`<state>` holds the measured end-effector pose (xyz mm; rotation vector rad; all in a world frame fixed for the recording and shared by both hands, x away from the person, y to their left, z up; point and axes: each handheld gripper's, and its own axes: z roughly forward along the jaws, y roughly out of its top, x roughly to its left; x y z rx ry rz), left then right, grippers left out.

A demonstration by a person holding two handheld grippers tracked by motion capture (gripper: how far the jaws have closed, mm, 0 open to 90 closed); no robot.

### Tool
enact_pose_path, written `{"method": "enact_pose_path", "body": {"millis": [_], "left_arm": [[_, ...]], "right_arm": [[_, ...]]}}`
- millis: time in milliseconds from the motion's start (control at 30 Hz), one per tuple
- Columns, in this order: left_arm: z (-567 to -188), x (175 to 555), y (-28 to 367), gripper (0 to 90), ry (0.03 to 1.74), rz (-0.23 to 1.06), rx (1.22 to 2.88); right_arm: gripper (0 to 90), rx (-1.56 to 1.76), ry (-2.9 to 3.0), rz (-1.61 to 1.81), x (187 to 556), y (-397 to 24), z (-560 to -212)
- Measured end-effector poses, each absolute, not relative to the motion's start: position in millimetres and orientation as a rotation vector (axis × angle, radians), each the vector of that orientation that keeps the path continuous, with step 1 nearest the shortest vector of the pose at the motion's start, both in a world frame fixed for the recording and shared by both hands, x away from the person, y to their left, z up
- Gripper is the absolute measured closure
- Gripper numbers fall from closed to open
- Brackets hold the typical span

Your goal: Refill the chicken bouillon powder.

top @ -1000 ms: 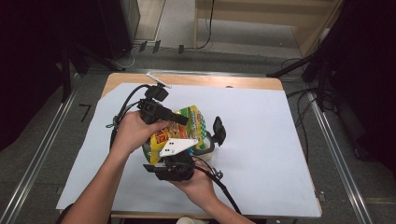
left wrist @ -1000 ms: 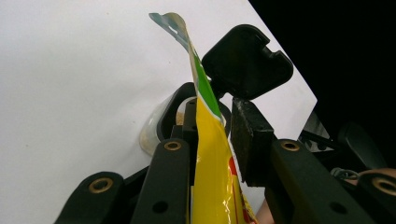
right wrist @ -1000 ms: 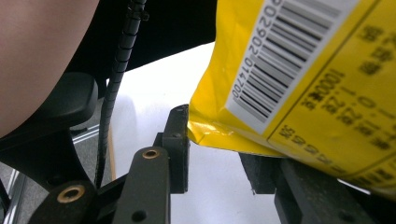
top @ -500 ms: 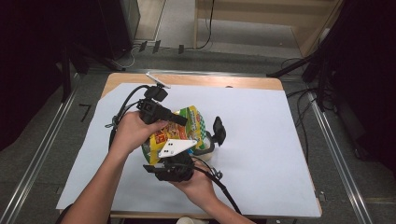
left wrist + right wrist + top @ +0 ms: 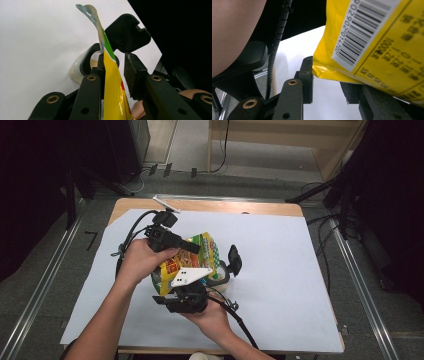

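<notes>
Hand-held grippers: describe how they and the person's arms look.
Both hand-held grippers, left and right, are black, with jointed jaws pinned by brass-coloured rivets and flat rectangular pads. A black cable trails from each. The right carries a grey three-cornered plate with dark dots. Forearms are bare, no sleeves.

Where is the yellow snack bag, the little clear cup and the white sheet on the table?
snack bag (image 5: 112, 82), left gripper view, on its yellow side.
clear cup (image 5: 76, 68), left gripper view, on its wall.
white sheet (image 5: 290, 270), high view, on a bare part right of the hands.
</notes>
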<state>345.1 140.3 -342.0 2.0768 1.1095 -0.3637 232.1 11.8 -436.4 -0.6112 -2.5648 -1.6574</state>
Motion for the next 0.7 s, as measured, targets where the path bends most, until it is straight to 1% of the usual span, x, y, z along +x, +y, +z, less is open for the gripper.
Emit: {"method": "enact_pose_path", "body": {"millis": [300,500,700], "left_arm": [[-344.7,347.4,144.0,74.1,1.114,-0.402,2.054],[-340.1,342.6,140.8,73.1,1.106,-0.342,2.071],[-340.3,342.0,141.8,74.1,1.114,-0.339,2.066]], "right_arm": [[67.1,-0.614,-2.526,-1.666,232.1,9.8,-435.8],[67.3,-0.626,-2.501,-1.669,235.9,9.4,-437.3],[67.3,-0.627,-2.507,-1.666,236.3,9.3,-437.4]]}}
